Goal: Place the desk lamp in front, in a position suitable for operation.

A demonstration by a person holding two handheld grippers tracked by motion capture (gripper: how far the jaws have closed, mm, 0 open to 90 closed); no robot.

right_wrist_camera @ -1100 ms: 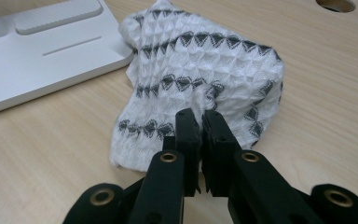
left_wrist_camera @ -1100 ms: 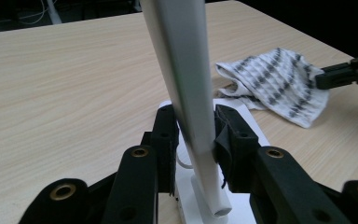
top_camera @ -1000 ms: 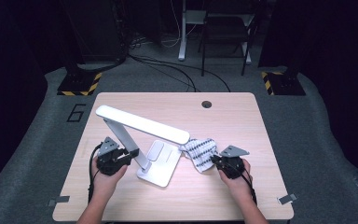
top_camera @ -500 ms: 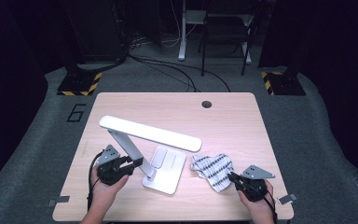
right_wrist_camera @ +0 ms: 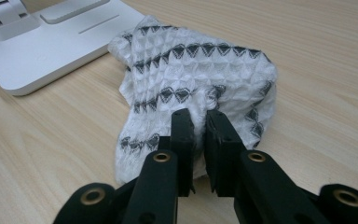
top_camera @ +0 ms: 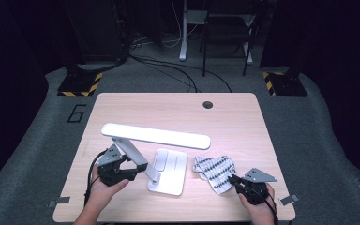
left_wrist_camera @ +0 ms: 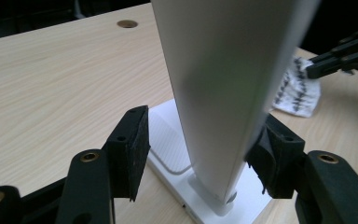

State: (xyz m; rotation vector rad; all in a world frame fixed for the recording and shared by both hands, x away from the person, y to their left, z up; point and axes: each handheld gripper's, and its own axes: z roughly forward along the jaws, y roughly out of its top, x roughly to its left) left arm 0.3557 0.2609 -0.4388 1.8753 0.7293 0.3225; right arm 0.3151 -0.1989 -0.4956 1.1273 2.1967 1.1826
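A white desk lamp stands on the table, with its long head [top_camera: 157,136] over its flat base [top_camera: 168,171]. My left gripper [top_camera: 133,172] straddles the slanted lamp arm [left_wrist_camera: 219,84]. Its jaws have just been opening, and the left pad [left_wrist_camera: 133,144] now stands clear of the arm, so the gripper [left_wrist_camera: 205,149] is open. A white cloth with black stripes [top_camera: 214,169] lies crumpled to the right of the base. My right gripper [right_wrist_camera: 199,126] pinches a fold of the cloth [right_wrist_camera: 191,70]; its jaws have just eased slightly, with the fold still between them.
The wooden table [top_camera: 168,108] has a round cable hole [top_camera: 208,104] near its far edge. Both hands work close to the front edge. Chair and stand legs and cables sit on the dark floor beyond the table.
The right gripper dragged the cloth toward the front right, away from the lamp base. The lamp shifted a little toward the front and its head swung. The left jaws spread apart around the lamp arm.
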